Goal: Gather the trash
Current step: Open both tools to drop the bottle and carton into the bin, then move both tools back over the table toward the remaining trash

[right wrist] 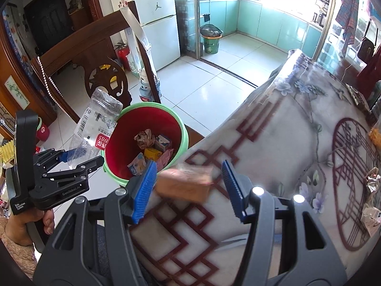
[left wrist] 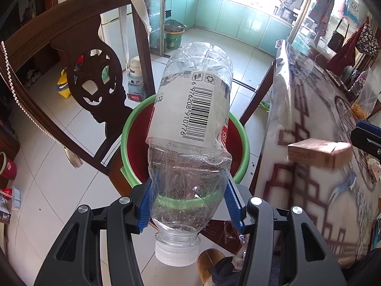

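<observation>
My left gripper (left wrist: pixel 189 205) is shut on a crushed clear plastic bottle (left wrist: pixel 190 128), cap toward me, held just above the red bin with a green rim (left wrist: pixel 126 128). In the right wrist view the left gripper (right wrist: pixel 78 157) holds the bottle (right wrist: pixel 95 128) at the bin's (right wrist: pixel 183 131) left edge. The bin holds several crumpled papers and small cartons. My right gripper (right wrist: pixel 190 186) is open; a small brown box (right wrist: pixel 183 186) appears blurred between its blue pads, apparently loose in the air. The box also shows in the left wrist view (left wrist: pixel 319 153), next to the right gripper (left wrist: pixel 366 140).
A dark wooden chair (left wrist: pixel 92 90) stands behind the bin. A table with a patterned plastic cloth (right wrist: pixel 285 143) fills the right side; wrappers (right wrist: pixel 371 181) lie at its right edge. A green kitchen bin (right wrist: pixel 210 39) stands far off on the tiled floor.
</observation>
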